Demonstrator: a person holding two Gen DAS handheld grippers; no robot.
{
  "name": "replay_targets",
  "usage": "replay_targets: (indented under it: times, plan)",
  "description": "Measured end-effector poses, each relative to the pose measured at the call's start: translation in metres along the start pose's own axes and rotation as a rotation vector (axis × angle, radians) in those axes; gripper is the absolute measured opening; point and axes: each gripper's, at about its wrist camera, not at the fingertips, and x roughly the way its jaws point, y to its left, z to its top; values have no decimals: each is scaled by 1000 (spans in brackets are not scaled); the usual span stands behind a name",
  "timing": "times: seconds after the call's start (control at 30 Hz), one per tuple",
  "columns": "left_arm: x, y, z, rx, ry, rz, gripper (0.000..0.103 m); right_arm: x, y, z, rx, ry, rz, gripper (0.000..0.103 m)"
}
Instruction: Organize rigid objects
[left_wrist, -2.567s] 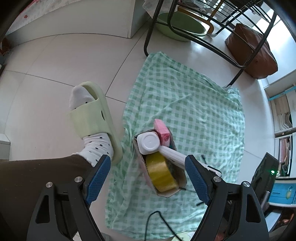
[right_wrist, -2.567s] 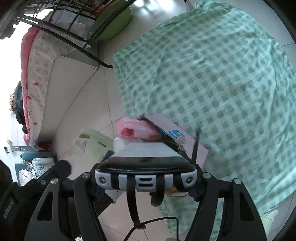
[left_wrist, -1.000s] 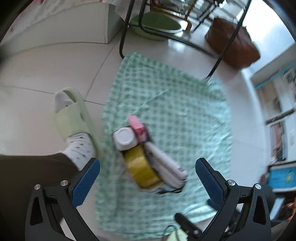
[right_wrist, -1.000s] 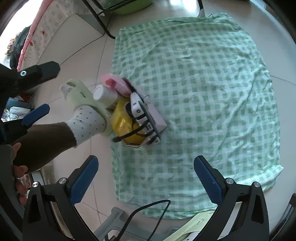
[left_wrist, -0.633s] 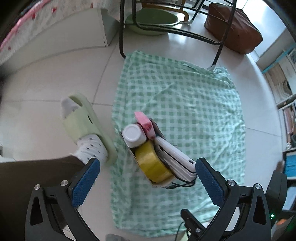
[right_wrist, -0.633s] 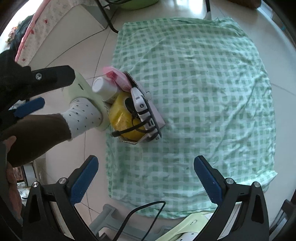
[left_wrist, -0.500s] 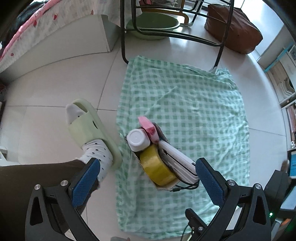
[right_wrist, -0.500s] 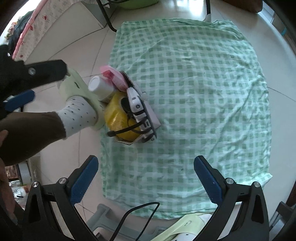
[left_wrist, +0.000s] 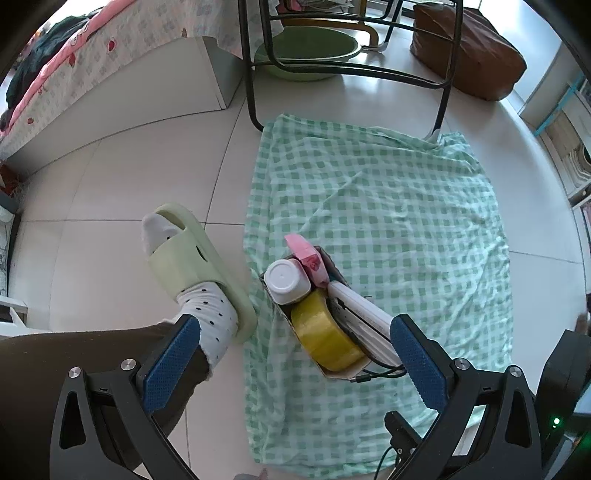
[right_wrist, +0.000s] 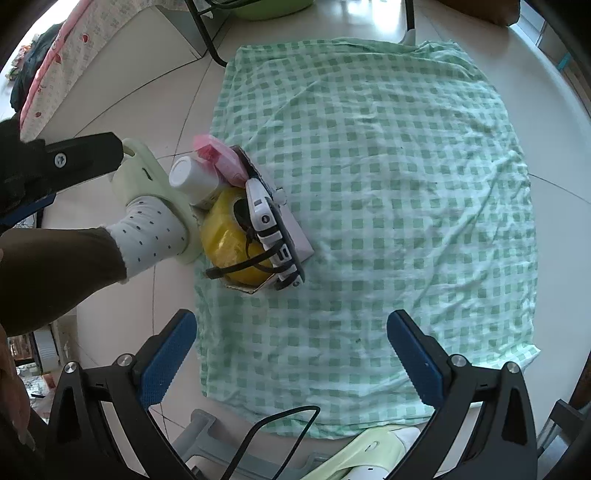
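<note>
A small cardboard box (left_wrist: 334, 373) stands on the green checked cloth (left_wrist: 388, 221) near its left edge. Packed in it are a white bottle (left_wrist: 286, 280), a pink pack (left_wrist: 308, 256), a yellow tape roll (left_wrist: 325, 339) and a white power bank (left_wrist: 364, 312) with a black cable. My left gripper (left_wrist: 295, 365) hangs open high above the box, holding nothing. The right wrist view shows the same box (right_wrist: 299, 245), bottle (right_wrist: 190, 177), tape roll (right_wrist: 225, 232) and power bank (right_wrist: 269, 221). My right gripper (right_wrist: 291, 354) is open and empty, well above the cloth (right_wrist: 388, 166).
A person's foot in a pale green slipper (left_wrist: 192, 254) rests on the tiles touching the cloth's left edge. Black chair legs (left_wrist: 251, 92), a green basin (left_wrist: 306, 48) and a brown bag (left_wrist: 469, 62) lie beyond the cloth. A second slipper (right_wrist: 376, 454) sits below the cloth's near edge.
The right gripper, shut on the power bank 2.6 s ago, let it go into the box and opened. Both grippers have since pulled back and risen.
</note>
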Motion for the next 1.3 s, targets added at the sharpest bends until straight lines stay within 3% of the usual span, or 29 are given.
replay_targets:
  times: [1.3]
  plan:
    - [-1,7,0,-3,4,-36,103,-3,5,1,-23,-36,-20,103]
